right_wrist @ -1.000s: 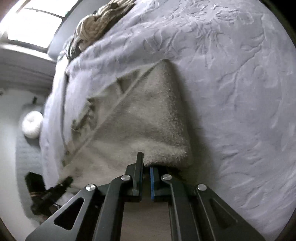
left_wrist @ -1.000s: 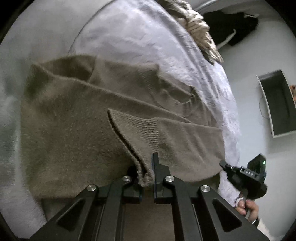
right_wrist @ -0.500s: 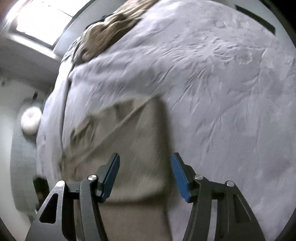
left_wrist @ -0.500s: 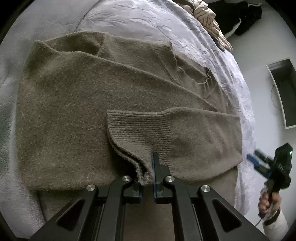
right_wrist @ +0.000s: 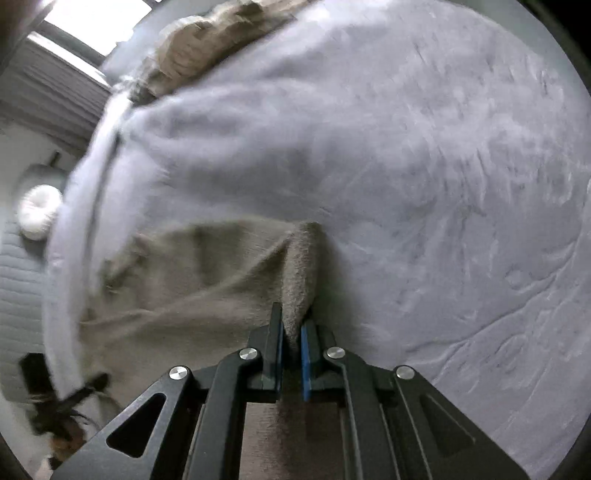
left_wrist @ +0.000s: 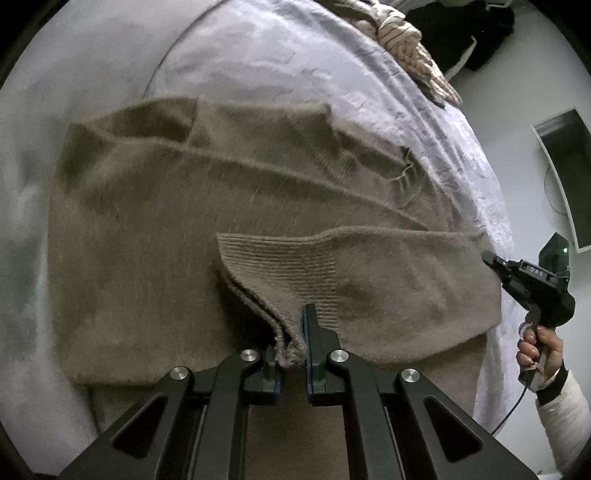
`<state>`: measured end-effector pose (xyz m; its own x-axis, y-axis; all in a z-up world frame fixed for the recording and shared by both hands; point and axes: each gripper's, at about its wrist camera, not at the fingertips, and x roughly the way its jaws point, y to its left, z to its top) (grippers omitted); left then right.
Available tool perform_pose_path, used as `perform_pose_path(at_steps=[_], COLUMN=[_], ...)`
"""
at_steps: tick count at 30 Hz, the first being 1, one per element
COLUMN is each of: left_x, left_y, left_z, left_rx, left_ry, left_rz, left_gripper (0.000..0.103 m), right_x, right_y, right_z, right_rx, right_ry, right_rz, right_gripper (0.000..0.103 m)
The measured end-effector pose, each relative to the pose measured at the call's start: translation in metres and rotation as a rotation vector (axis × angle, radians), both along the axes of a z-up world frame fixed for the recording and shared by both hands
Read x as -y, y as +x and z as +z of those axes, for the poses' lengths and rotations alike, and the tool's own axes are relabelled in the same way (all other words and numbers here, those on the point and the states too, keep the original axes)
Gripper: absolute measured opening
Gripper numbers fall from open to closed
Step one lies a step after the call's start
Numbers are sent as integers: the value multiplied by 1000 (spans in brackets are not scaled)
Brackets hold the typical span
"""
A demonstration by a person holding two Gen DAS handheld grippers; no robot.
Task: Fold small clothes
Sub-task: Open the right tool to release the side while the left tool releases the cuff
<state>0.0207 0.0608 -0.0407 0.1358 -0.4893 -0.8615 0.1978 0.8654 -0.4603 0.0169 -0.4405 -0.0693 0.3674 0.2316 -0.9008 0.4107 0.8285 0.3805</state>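
Note:
A brown knit sweater (left_wrist: pixel 155 236) lies spread on a pale lilac bedspread (left_wrist: pixel 280 62). One sleeve is folded across the body, its ribbed cuff (left_wrist: pixel 280 266) toward me. My left gripper (left_wrist: pixel 291 343) is shut on the cuff's corner. In the left wrist view my right gripper (left_wrist: pixel 491 258) touches the sweater's right edge, held by a hand. In the right wrist view my right gripper (right_wrist: pixel 291 332) is shut on a raised fold of the sweater (right_wrist: pixel 299 273), with the rest of the sweater (right_wrist: pixel 192 280) spreading to the left.
A beige knitted garment (left_wrist: pixel 402 44) lies at the far end of the bed, also in the right wrist view (right_wrist: pixel 207 48). Dark clothes (left_wrist: pixel 469 33) and a dark framed panel (left_wrist: pixel 565 173) are on the floor beside the bed. A white round cushion (right_wrist: pixel 38 214) lies on the other side.
My right gripper, shut on the sweater a second ago, opened and pulled away, then came back and shut on a fold at its edge. My left gripper kept hold of the cuff.

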Motion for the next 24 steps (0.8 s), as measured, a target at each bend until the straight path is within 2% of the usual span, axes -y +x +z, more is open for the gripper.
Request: perform_pose_path(at_steps=[2,6,12,15,17,18,21,24], left_x=[1,-11,-30,-34,-35,-37,-45,-48], left_y=[3,-3,-13,-15,-17,-19,-21,-23], left_z=[-5,-10,-1,1,2,3,5,15], left_rx=[-4,-20,-11,7,30,36,39,67], left_ry=[14,2,52,103,164,199,227,256], left_rz=[10,36,44,45,47,48,64,69], left_gripper=[8,8,8,8,8,8,8,8], right_x=[3,5,-10,-28,-41,-49,-58,-52], right_y=[-4,-12,-26,-42,-48,-51,-57,-63], right_z=[-14,-8,26,48,52,46,17,14], right_rx=[2,6,-6,26,33,7,-106,-97], right_ry=[33,50,-96,-169,-176,-169,-166,-126], right_rz=[-25,-74,-86,-64,-16,24,60,6], right_gripper=[8,9,9,9,14,14,14,14])
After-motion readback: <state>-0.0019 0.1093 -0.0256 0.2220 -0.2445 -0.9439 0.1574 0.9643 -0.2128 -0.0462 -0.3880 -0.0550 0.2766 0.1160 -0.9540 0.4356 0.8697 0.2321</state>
